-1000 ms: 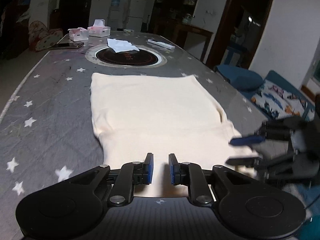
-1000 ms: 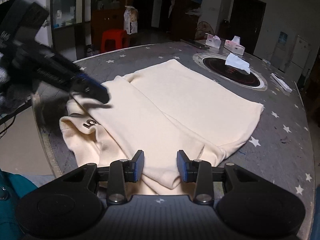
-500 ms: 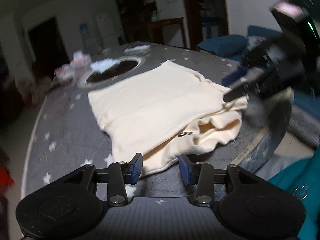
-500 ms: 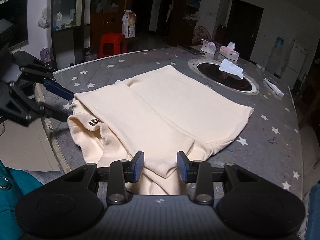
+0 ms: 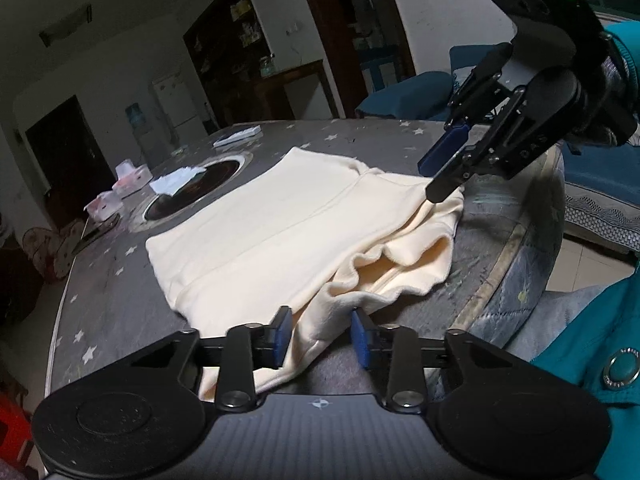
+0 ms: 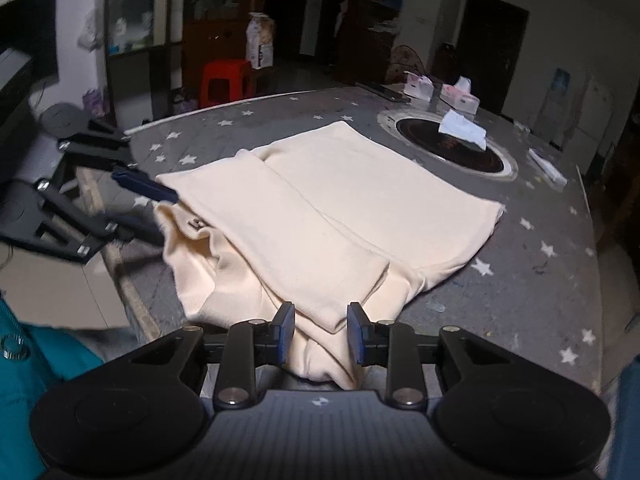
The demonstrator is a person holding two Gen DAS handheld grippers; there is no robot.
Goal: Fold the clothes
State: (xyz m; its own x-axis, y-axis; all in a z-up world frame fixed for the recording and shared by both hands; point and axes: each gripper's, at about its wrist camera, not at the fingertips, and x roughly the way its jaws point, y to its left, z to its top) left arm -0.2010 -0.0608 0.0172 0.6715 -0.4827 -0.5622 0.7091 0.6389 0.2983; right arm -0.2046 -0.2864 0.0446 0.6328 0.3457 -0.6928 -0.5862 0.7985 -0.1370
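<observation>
Folding in hand on a cream knit garment [image 5: 280, 216], laid flat over most of a grey star-printed table cover [image 5: 112, 280], with only the near end rumpled and hanging a little over the table's rim (likely the collar end, judging by the small tag at the fold).

Placed well short of the round black hob [image 5: 192, 192] sunk in the tabletop, apparently to keep the cloth on the clear part of the table.

Taking hold at the two near corners, one per tool, presumably to lift that end evenly and carry it over the flat part without skewing the fold.

On the left gripper [image 5: 320, 334]: jaws closing, with a loose corner of cloth between the blue pads, touching one pad but not yet squeezed by both. Seen from the other side, reaching in level with the hem.

On the right gripper [image 6: 320, 334]: jaws closing too, with a thick bunch of cloth filling the gap and looking pinched. From the left wrist view [image 5: 426, 184], tips down on a raised ridge of cloth, which suggests a real hold.

Best to finish the left pinch before lifting; otherwise a risk of one corner dragging and the layers beneath sliding apart.
</observation>
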